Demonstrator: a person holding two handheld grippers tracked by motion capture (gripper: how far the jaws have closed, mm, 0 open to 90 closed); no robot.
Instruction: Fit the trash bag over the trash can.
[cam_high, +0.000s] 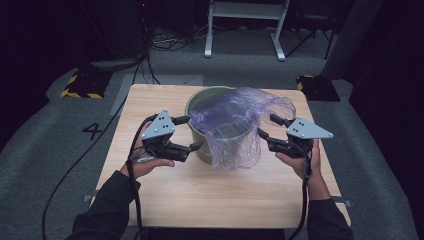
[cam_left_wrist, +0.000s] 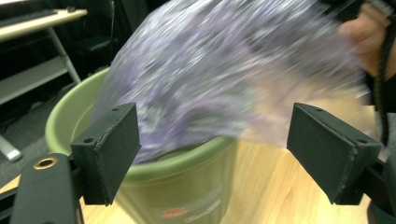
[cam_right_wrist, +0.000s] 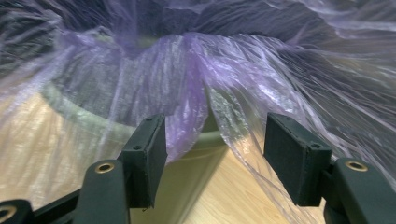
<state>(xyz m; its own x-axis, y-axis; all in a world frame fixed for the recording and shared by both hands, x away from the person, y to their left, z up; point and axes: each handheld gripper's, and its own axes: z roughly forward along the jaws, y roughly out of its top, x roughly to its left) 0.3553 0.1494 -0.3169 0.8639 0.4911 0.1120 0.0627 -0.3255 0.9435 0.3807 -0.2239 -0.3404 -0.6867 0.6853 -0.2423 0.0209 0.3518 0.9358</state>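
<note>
A green plastic bucket (cam_high: 199, 103) stands upright on the wooden table (cam_high: 200, 195), at its middle toward the far edge. A thin purple plastic bag (cam_high: 235, 112) is draped over the bucket's mouth and hangs down its near side. My left gripper (cam_high: 189, 132) sits at the bucket's left wall. In the left gripper view this gripper (cam_left_wrist: 212, 140) is open with nothing between its pads, and the bag (cam_left_wrist: 224, 70) and bucket (cam_left_wrist: 65, 116) are just beyond. My right gripper (cam_high: 267, 126) is at the bag's right edge. In the right gripper view this gripper (cam_right_wrist: 215, 144) stands open with a fold of bag (cam_right_wrist: 187, 70) hanging loose between the pads, over the bucket (cam_right_wrist: 187, 172).
The table's near half is bare wood. On the grey floor behind it stand a white metal frame (cam_high: 245, 20), cables (cam_high: 165, 42), and black-and-yellow striped bases (cam_high: 80, 87) at the left and right. A cable trails from each gripper off the table's near edge.
</note>
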